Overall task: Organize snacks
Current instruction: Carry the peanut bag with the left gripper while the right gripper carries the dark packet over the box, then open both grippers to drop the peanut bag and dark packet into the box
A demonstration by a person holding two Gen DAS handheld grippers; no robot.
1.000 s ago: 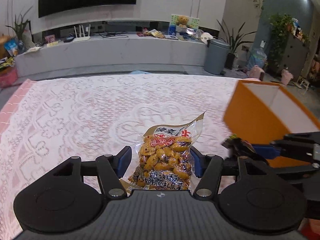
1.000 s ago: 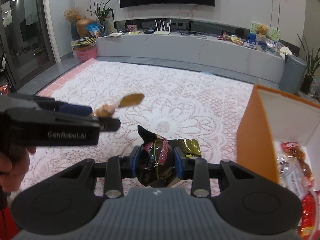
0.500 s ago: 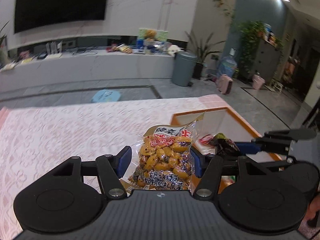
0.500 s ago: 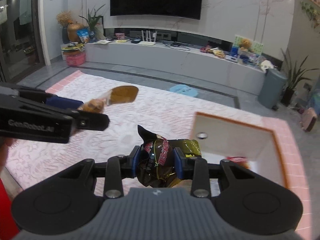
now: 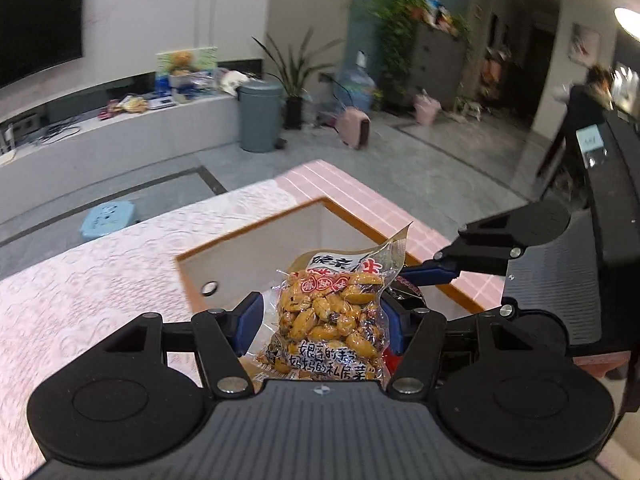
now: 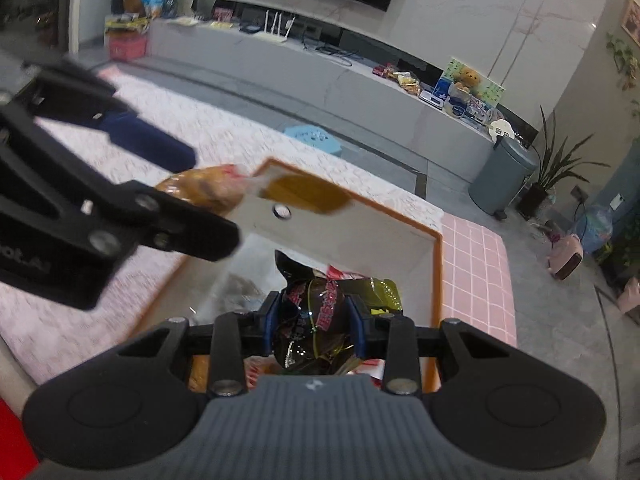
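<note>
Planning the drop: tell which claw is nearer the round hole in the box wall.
Left. The left claw, gripping the yellow snack pack, hangs just beside the hole; the right claw, gripping the dark packet, is farther off over the box.

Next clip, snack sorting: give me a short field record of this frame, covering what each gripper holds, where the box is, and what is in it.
left gripper: jaws shut on a clear packet of yellow-brown snacks
right gripper: jaws shut on a dark wrapped snack
box: orange rim, pale inside, open top, on the lace-patterned cloth
position: both packets held above the box opening
box contents: a few packets, red-and-white wrappers visible, count unclear
step status: neither packet released yet
</note>
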